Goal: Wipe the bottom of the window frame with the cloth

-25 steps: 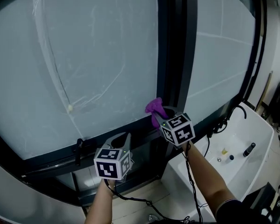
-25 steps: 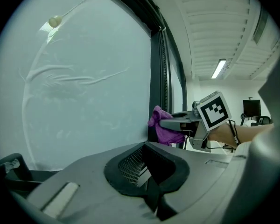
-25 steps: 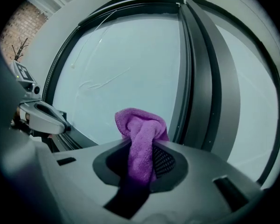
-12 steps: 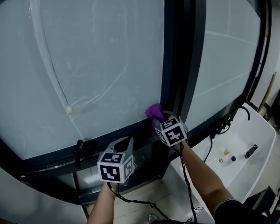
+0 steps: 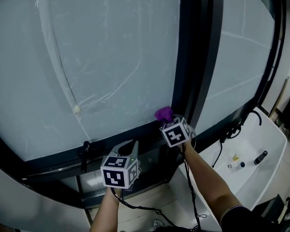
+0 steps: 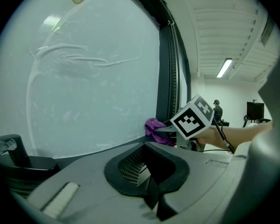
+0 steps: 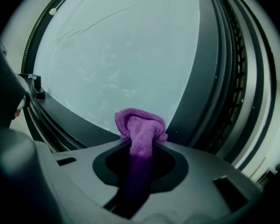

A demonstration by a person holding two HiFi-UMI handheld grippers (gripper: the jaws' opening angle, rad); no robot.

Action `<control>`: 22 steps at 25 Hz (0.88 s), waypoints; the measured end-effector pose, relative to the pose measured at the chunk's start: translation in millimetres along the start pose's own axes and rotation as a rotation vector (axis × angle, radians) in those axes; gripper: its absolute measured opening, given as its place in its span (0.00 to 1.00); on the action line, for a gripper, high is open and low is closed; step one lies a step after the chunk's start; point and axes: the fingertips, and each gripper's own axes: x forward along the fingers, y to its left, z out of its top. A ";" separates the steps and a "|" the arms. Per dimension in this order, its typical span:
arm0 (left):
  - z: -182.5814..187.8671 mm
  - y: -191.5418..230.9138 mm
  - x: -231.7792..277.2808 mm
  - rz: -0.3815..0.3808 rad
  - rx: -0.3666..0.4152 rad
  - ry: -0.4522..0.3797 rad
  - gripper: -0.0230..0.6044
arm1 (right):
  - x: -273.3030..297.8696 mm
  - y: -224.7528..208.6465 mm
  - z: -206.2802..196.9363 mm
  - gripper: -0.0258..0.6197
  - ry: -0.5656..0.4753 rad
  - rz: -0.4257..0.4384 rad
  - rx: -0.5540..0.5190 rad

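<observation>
A purple cloth point(image 5: 163, 113) is bunched against the bottom rail of the window frame point(image 5: 111, 138), just left of the dark upright post point(image 5: 193, 57). My right gripper point(image 5: 170, 122) is shut on the cloth; the cloth point(image 7: 140, 125) bulges out past the jaws of the right gripper point(image 7: 140, 149) towards the glass. My left gripper point(image 5: 128, 149) hangs lower and to the left, below the rail, shut with nothing in it. From the left gripper point(image 6: 147, 157) view, the cloth point(image 6: 154, 125) and the right gripper's marker cube point(image 6: 192, 118) show at the pane's corner.
A black latch point(image 5: 85, 153) stands on the lower rail at the left. A small white bead point(image 5: 76, 108) hangs on a cord before the glass. A white basin point(image 5: 268, 134) with small bottles point(image 5: 259, 157) lies at lower right, with black cables point(image 5: 227, 132) beside it.
My right gripper has pushed the cloth farther in towards the corner of the rail and the post. The left gripper has barely moved. The head view has shifted left.
</observation>
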 end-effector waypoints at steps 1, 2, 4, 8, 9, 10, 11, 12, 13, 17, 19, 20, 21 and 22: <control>0.3 0.9 -0.4 0.000 -0.001 -0.001 0.04 | 1.4 -0.2 -0.6 0.19 0.010 -0.003 0.005; 0.6 1.8 -0.7 0.000 -0.001 -0.002 0.04 | 1.7 -0.5 -0.3 0.19 0.018 -0.005 0.011; 1.0 3.3 -0.9 -0.002 -0.002 -0.003 0.04 | 0.4 -0.4 1.5 0.19 0.025 0.001 0.029; -0.3 6.2 -2.7 -0.005 -0.004 0.000 0.04 | 2.3 -0.8 -2.4 0.19 0.031 0.021 0.066; -0.3 7.0 -3.8 -0.004 -0.004 0.000 0.04 | 3.3 -2.4 -6.5 0.19 0.044 0.018 0.067; 0.0 7.7 -5.0 -0.004 -0.004 -0.001 0.04 | 4.1 -3.6 -9.8 0.19 0.055 0.016 0.067; 0.6 8.4 -6.5 -0.003 -0.004 -0.002 0.04 | 4.5 -3.9 -11.3 0.19 0.060 0.017 0.067; 1.7 9.2 -8.3 -0.002 -0.003 -0.004 0.04 | 4.7 -3.1 -11.5 0.19 0.060 0.021 0.068; 3.3 9.9 -10.4 -0.001 -0.002 -0.007 0.04 | 5.0 -1.3 -10.9 0.18 0.058 0.027 0.069; 9.6 15.8 -20.6 0.029 0.009 -0.011 0.04 | 4.2 12.7 -4.9 0.18 0.049 0.056 0.055; 10.3 22.1 -26.6 0.060 0.014 -0.001 0.04 | 3.0 21.0 -2.2 0.18 0.044 0.069 0.052; 10.3 25.7 -29.7 0.076 0.014 0.004 0.04 | 2.5 25.2 -1.0 0.18 0.042 0.077 0.053; 10.2 29.1 -33.0 0.091 0.013 0.008 0.04 | 1.9 29.6 0.4 0.19 0.040 0.084 0.052; 9.9 32.3 -36.3 0.103 0.011 0.011 0.04 | 1.4 34.2 2.1 0.18 0.037 0.093 0.051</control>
